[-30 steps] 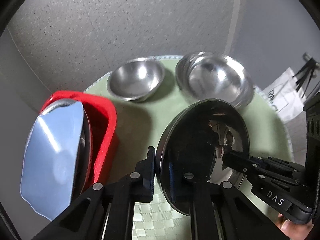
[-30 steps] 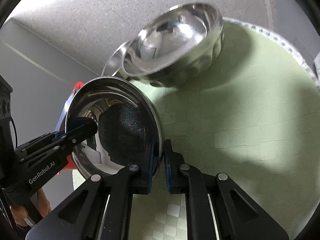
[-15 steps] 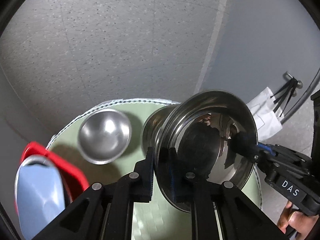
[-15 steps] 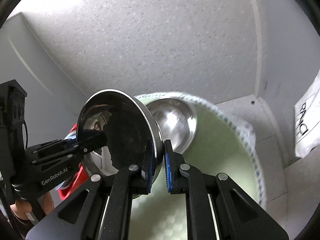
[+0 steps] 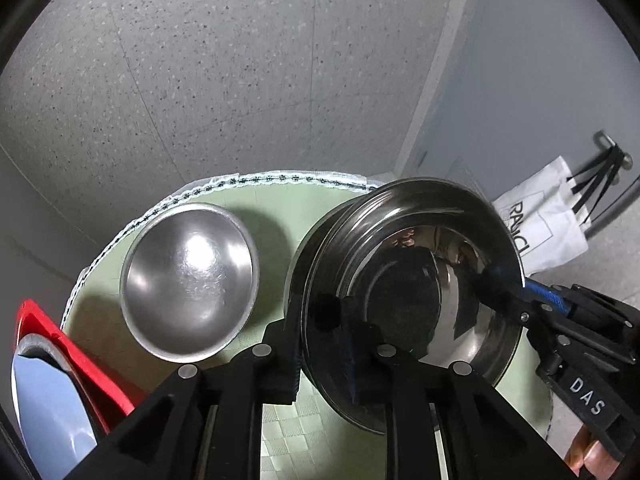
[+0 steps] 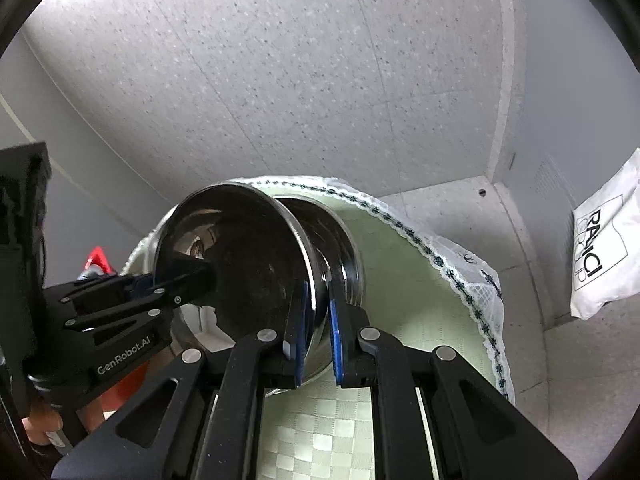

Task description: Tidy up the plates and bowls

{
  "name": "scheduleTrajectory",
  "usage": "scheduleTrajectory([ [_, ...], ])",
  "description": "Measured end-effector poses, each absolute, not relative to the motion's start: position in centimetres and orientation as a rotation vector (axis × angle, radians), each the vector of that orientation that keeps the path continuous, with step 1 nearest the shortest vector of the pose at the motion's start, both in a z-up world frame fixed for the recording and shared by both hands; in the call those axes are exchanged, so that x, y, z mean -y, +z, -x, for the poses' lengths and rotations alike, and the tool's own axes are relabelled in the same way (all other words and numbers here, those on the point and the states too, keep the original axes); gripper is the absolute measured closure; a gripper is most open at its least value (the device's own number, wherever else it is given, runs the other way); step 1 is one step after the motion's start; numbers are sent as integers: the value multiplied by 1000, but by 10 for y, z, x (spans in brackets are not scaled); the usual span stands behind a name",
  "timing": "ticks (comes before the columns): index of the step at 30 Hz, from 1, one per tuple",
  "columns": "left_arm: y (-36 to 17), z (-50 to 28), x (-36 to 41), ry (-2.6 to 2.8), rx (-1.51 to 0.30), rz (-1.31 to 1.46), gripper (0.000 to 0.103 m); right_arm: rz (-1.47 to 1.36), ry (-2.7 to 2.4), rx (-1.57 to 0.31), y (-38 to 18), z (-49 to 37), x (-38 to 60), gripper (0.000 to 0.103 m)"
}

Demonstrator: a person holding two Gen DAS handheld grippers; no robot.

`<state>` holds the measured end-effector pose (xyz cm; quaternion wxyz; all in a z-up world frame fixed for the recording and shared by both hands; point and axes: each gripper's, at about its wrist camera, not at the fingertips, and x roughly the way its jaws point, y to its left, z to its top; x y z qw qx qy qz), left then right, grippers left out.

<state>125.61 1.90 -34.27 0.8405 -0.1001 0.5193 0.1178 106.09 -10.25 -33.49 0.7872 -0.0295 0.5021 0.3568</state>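
Count: 2 grippers, 1 held steel plate [image 5: 416, 304], 1 bowl stack [image 6: 340, 248] behind it, 1 single steel bowl [image 5: 188, 284], 1 red rack [image 5: 76, 352] holding 1 blue plate [image 5: 44, 412]. Left gripper [image 5: 320, 344] and right gripper [image 6: 316, 320] both have jaws clenched on opposite rims of the plate, tilted above the green-matted bench [image 5: 280, 196]. Versus 0.5 s ago: plate is lower and closer to the stack; single bowl looms larger.
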Motion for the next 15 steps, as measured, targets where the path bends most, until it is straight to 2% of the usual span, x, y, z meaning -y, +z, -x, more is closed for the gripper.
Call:
scheduleTrajectory([
  [1, -345, -1259, -19, 251, -1102, 211, 88, 68, 763, -1090, -337, -1061, 102, 90],
  [5, -351, -1263, -17, 252, -1102, 212, 84, 70, 737, -1101, -340, -1068, 95, 90],
  [8, -346, -1261, -13, 229, -1106, 219, 72, 68, 725, -1106, -340, -1068, 93, 88],
  [10, -342, -1260, -10, 213, -1099, 221, 60, 58, 726, -1101, -336, -1067, 94, 78],
  [15, -321, -1247, -16, 271, -1053, 213, 42, 54, 698, -1056, -318, -1062, 96, 61],
])
